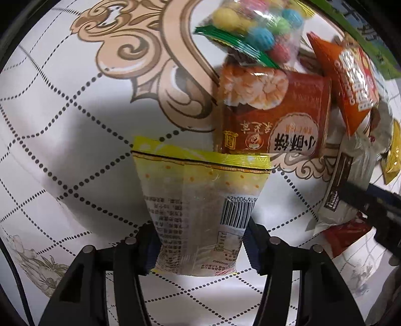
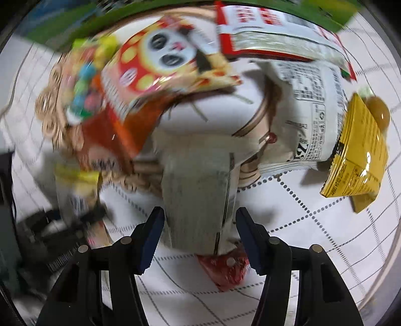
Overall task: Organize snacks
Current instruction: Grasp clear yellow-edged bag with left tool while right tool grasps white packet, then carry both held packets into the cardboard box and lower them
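My left gripper (image 1: 200,247) is shut on a yellow snack packet (image 1: 200,190) with a barcode, held above the tablecloth. Beyond it lie a brown rice-cracker pack (image 1: 273,117), a bag of coloured candy balls (image 1: 260,27) and an orange packet (image 1: 351,82). My right gripper (image 2: 198,238) is shut on a grey-white packet (image 2: 198,198), its view blurred. A red panda-print pack (image 2: 163,65), a white packet with printed text (image 2: 308,110) and a yellow packet (image 2: 358,153) lie ahead of it.
A white quilted tablecloth (image 1: 62,140) with beige ornaments covers the table. A green box edge (image 2: 75,22) runs along the far side. A red wrapper (image 2: 225,270) lies under the right gripper. The right gripper's black body (image 1: 376,208) shows in the left view.
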